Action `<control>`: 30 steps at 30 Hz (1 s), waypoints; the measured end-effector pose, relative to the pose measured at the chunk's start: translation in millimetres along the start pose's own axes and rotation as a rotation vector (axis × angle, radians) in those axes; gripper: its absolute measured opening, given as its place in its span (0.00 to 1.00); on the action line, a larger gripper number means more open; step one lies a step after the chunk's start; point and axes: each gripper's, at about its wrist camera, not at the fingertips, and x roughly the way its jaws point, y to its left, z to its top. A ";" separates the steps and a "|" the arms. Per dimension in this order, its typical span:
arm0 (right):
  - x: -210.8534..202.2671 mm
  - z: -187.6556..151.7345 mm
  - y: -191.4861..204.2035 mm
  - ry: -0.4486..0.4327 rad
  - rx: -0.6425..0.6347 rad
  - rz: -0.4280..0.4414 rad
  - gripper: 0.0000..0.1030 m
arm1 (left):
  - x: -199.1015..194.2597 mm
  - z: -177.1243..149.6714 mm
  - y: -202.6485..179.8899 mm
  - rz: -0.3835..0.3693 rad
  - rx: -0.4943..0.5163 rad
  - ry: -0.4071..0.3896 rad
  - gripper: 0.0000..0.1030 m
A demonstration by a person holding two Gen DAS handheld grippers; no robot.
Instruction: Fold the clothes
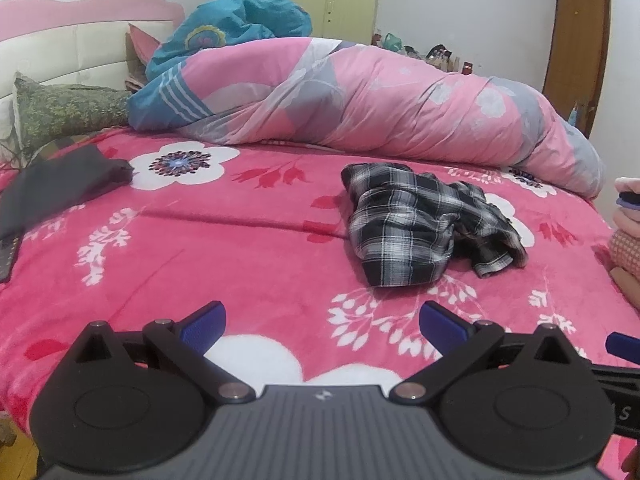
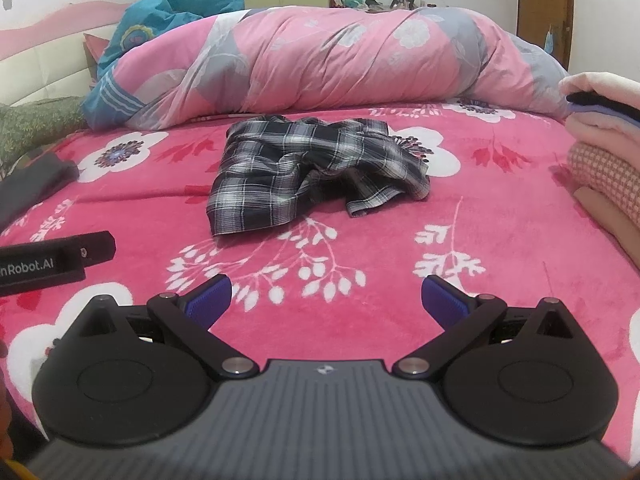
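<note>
The plaid garment (image 2: 316,170) lies crumpled in the middle of my right wrist view, a black, grey and white checked woven cloth bunched into soft ridges with one flat panel spread toward the lower left; in my left wrist view the same heap (image 1: 428,226) sits right of centre, apart from both of my tools. It rests on the fleecy pink blanket (image 2: 132,216) printed with white flowers and leaf sprigs. My right gripper (image 2: 325,300) is released, its ribbed blue pads spread wide over the blanket at the bottom of the frame, and my left gripper (image 1: 322,326) is likewise spread with nothing between its pads. Only the right view shows the lettered black side of the left tool, at its left edge, while only the left view catches a brown door (image 1: 576,52) at upper right. The dark grey cloth (image 1: 60,188) at the left edge shows more fully in the left view. Behind the plaid, a puffy pink and grey quilt (image 2: 340,56) is rolled lengthwise, and folded pale stacked clothes (image 2: 608,140) sit at the right edge
</note>
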 end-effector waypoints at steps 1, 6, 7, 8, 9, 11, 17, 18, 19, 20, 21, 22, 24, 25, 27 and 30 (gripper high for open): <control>1.6 -0.4 -2.3 -0.004 0.002 -0.002 0.99 | 3.0 1.0 -0.9 -0.004 0.005 0.001 1.00; 11.6 6.3 -25.9 -0.046 -0.009 0.018 0.99 | 24.8 13.4 -4.6 -0.049 0.047 -0.002 1.00; 13.8 10.2 -33.2 -0.064 -0.014 0.021 0.99 | 30.7 17.6 -5.2 -0.061 0.051 -0.004 1.00; 16.1 14.4 -40.6 -0.083 -0.018 0.025 0.99 | 36.6 21.9 -5.7 -0.073 0.056 -0.005 1.00; 19.6 19.7 -48.6 -0.099 -0.023 0.033 0.99 | 42.4 26.1 -6.3 -0.085 0.060 -0.007 1.00; 30.8 32.2 -63.9 -0.121 -0.027 0.053 0.99 | 57.2 35.6 -8.9 -0.093 0.060 -0.012 1.00; 94.9 83.5 -90.5 -0.140 -0.041 0.147 0.99 | 119.2 63.3 -21.1 -0.129 0.068 -0.016 1.00; 108.0 91.3 -89.3 -0.147 -0.056 0.165 0.99 | 129.7 66.4 -23.1 -0.136 0.065 -0.016 1.00; 120.9 98.7 -86.6 -0.152 -0.070 0.186 0.99 | 140.2 69.4 -25.1 -0.144 0.061 -0.017 1.00; 134.0 105.7 -83.6 -0.157 -0.082 0.211 0.98 | 150.7 71.4 -27.3 -0.151 0.064 -0.012 1.00; 147.6 112.8 -80.1 -0.163 -0.090 0.235 0.98 | 161.3 72.7 -29.7 -0.158 0.070 -0.001 0.98; 162.2 120.1 -75.3 -0.161 -0.099 0.259 0.98 | 171.5 73.2 -31.9 -0.161 0.073 0.012 0.96; 189.9 130.8 -63.9 -0.158 -0.125 0.310 0.97 | 182.4 69.9 -32.8 -0.176 0.063 0.030 0.84; 201.1 133.2 -57.0 -0.151 -0.139 0.338 0.94 | 186.5 67.7 -32.7 -0.186 0.057 0.038 0.81; 228.4 136.2 -43.9 -0.098 -0.174 0.371 0.86 | 194.8 63.4 -32.5 -0.206 0.043 0.053 0.63; 254.8 128.7 -31.9 0.001 -0.176 0.357 0.53 | 207.1 56.9 -32.3 -0.235 0.023 0.076 0.35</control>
